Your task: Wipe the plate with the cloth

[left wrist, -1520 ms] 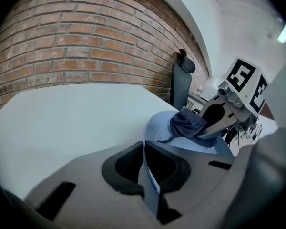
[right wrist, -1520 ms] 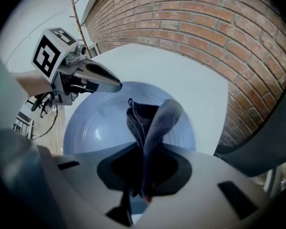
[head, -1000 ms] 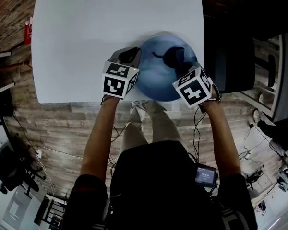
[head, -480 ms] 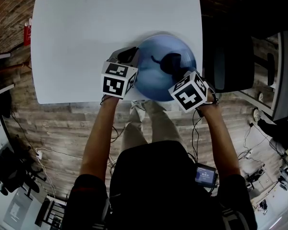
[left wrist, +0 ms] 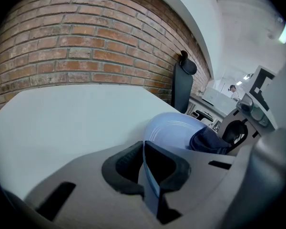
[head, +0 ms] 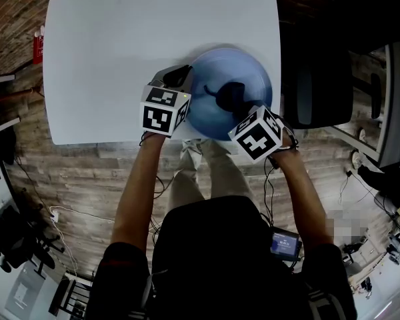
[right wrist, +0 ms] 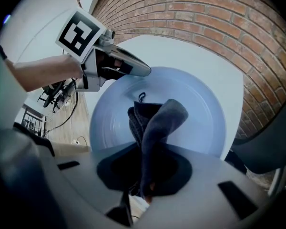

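The blue plate (head: 250, 79) is the anchor here. The left gripper (left wrist: 144, 161) is clamped on the plate's left rim, with the thin blue edge running between its two dark pads. The right gripper (right wrist: 145, 171) comes in over the plate's near edge, pinched shut on a dark cloth (right wrist: 155, 123) whose bunched free end rests on the plate's middle. The white table (head: 120, 45) lies beneath the plate and stretches beyond its far side. To wipe well, I judge the right gripper should press the cloth flat against the plate's well and sweep in overlapping arcs from the centre out toward the rim. The left grip should brace the plate so it neither spins nor slides (whether the plate lies flat or is slightly tipped I cannot tell). The likely risks are the cloth's fold skimming without contact, or too much pressure levering the rim out of the left grip.
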